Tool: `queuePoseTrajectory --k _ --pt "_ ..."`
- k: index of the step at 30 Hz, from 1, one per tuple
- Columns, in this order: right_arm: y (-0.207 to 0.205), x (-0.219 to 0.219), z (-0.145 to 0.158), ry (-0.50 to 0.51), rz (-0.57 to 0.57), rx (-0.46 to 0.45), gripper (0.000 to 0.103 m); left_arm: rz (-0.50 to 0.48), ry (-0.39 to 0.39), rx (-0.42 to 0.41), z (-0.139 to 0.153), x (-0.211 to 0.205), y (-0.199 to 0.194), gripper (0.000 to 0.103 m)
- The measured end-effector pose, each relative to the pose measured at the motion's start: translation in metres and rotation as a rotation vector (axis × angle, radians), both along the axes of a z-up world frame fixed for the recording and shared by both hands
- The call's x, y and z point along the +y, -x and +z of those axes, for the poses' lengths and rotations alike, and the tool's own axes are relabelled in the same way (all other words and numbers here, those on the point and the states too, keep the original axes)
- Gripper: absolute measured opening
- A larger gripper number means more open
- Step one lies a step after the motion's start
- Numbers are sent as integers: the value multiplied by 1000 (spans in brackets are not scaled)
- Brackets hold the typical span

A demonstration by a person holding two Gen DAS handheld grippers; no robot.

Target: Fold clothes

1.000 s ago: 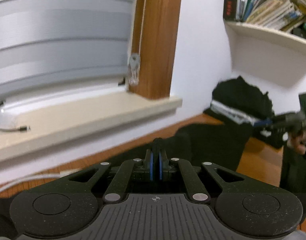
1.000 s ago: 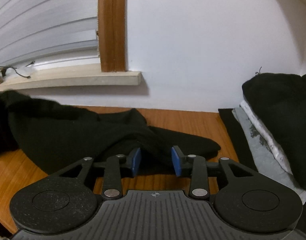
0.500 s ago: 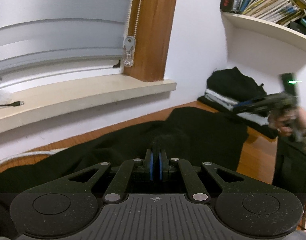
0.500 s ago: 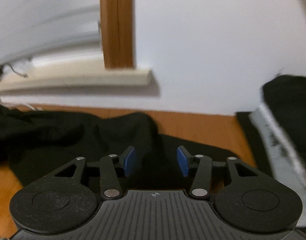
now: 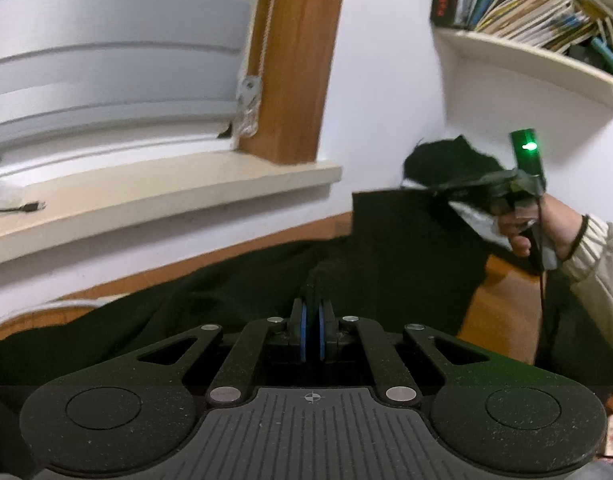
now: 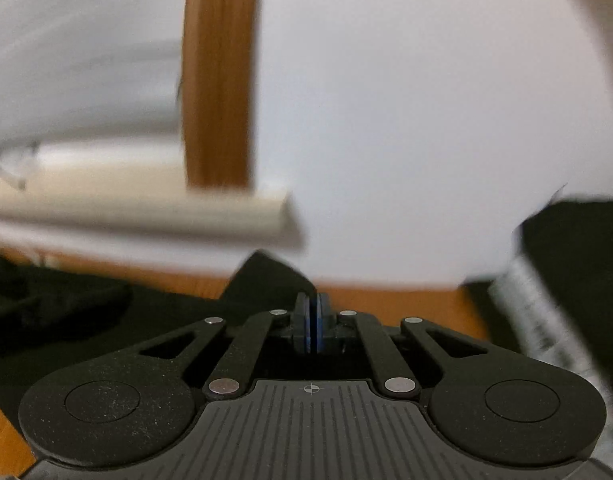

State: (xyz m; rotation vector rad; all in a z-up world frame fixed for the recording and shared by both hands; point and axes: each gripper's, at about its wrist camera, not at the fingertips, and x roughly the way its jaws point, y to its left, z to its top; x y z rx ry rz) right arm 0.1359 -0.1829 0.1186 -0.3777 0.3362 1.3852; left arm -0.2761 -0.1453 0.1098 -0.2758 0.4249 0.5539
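Observation:
A black garment (image 5: 234,292) lies spread over the wooden table (image 5: 502,320). My left gripper (image 5: 311,312) is shut on a bunched fold of it near the middle. In the left wrist view my right gripper (image 5: 438,192) is seen from the side at the right, held in a hand, lifting a corner of the garment off the table. In the blurred right wrist view the right gripper (image 6: 311,308) is shut on a raised peak of the black garment (image 6: 266,276).
A stack of folded dark and white clothes (image 5: 446,160) stands at the back right against the wall; it also shows in the right wrist view (image 6: 566,280). A beige window sill (image 5: 146,196) runs along the back. A shelf of books (image 5: 538,12) hangs at the upper right.
My right gripper has closed on the garment's corner and lifted it up. My left gripper stays shut on its fold; the garment is pulled more taut between them.

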Motion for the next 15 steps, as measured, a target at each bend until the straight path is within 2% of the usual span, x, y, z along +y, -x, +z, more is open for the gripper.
queuePoseTrajectory --k 4,7,9,11,13,15 --pt "-20 -55 41 -118 -54 -40 4 -62 -16 -19 11 -18 -17 6" --pt "-40 -97 56 -148 -96 -49 4 -129 -8 -9 12 -34 -37 6" --pt "-51 -121 53 -115 -122 -42 4 -165 3 20 6 -43 -52 6" --pt "-60 -134 38 -34 -143 -32 5 -196 18 56 -4 -50 -66 7" --pt "-68 -141 18 48 -160 -13 15 -207 38 81 -13 -53 -75 9" --pt "-75 -146 -1 125 -176 7 31 -199 56 87 -18 -51 -76 10"
